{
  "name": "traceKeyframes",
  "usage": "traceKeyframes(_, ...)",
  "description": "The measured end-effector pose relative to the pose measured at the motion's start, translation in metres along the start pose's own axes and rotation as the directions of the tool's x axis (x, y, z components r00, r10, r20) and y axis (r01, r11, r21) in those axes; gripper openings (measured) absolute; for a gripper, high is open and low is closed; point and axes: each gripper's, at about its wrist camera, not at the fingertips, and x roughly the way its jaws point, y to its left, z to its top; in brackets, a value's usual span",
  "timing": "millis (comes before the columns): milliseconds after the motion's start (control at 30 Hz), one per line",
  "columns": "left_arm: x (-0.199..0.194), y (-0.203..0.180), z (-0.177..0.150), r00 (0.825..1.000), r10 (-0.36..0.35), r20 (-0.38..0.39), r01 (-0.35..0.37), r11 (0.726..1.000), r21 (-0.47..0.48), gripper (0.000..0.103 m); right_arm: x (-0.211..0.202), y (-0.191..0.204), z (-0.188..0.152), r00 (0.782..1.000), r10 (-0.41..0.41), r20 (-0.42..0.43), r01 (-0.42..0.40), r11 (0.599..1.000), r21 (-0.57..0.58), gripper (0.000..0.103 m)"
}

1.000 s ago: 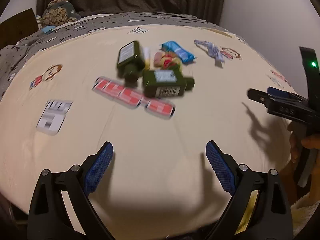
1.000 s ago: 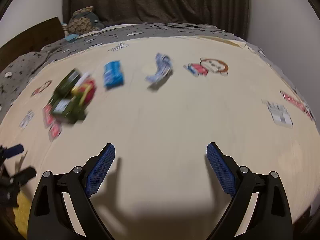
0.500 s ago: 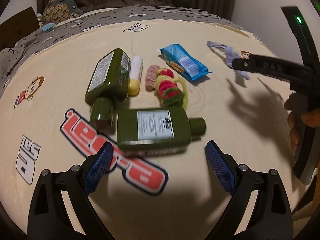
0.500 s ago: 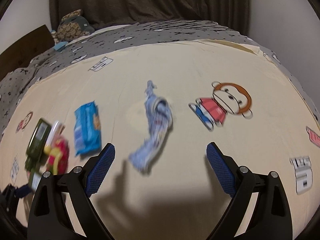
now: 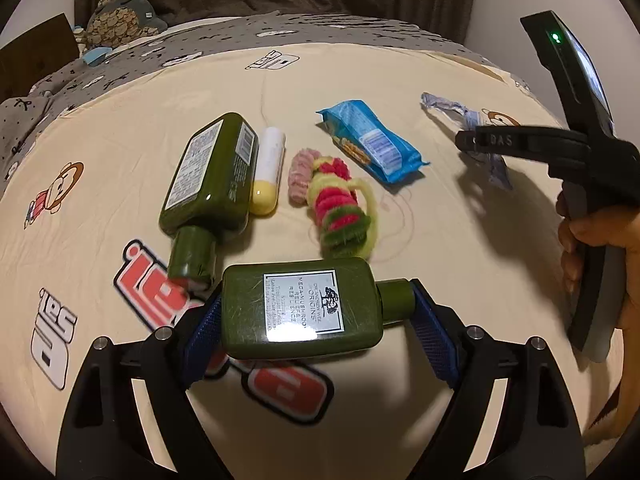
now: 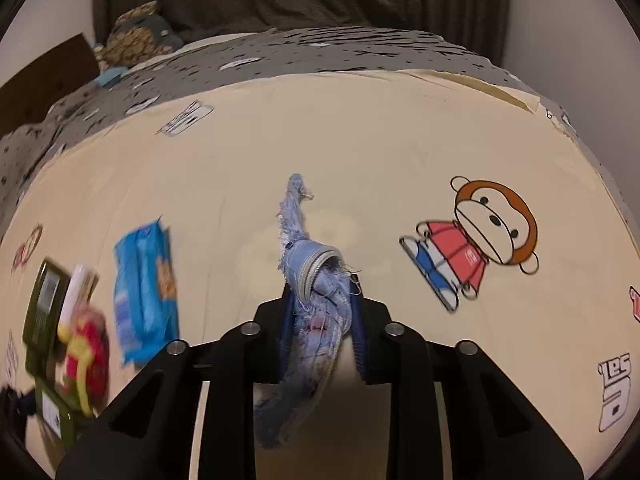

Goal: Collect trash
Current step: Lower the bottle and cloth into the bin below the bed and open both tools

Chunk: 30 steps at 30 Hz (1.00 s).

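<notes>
Glossy green plastic bottle [image 5: 301,313]; frayed blue cloth scrap [image 6: 316,300]; matt cotton sheet [image 5: 360,64].

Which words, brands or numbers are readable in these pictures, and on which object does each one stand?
"ORIGINS": white label of the nearer green bottle, between the fingers of the left hand-held gripper.
"MEGA-MUSHROOM RELIEF & RESILIENCE": same label; the smaller lines are unreadable.
"DAS": finger of the right hand-held gripper.
"Les": print on the cream bedsheet.
Farther green bottle back label and blue snack packet: too small to read.
</notes>
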Motion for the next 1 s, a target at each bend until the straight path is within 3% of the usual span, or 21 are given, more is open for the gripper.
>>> traceKeyframes(333, -0.085, -0.002, -0.038, 0.993, -0.023, 0.112, 0.018, 0.999, 0.048, 0.082, -0.097, 0.015, -0.052, 0.993, 0.058, 0.106, -0.050, 0.996, -0.079, 0.023)
traceKeyframes(633, -0.153, -0.007, -0.094, 0.980, -0.069, 0.185, 0.055, 0.995, 0.080, 0.082, -0.188, 0.027, -0.142, 0.974, 0.162, 0.161, -0.137, 0.979, -0.152, 0.023)
traceKeyframes(833, -0.171, -0.009, -0.137, 0.976, -0.138, 0.167, 0.122, 0.987, 0.101, 0.082, -0.216, 0.036, -0.211, 0.976, 0.167, 0.137, -0.138, 0.970, -0.200, 0.023)
traceKeyframes(1000, -0.164, -0.018, -0.174, 0.979, -0.178, 0.099, 0.166, 0.979, 0.115, 0.082, -0.210, 0.028, -0.260, 0.982, 0.174, 0.075, -0.162, 0.976, -0.145, 0.023)
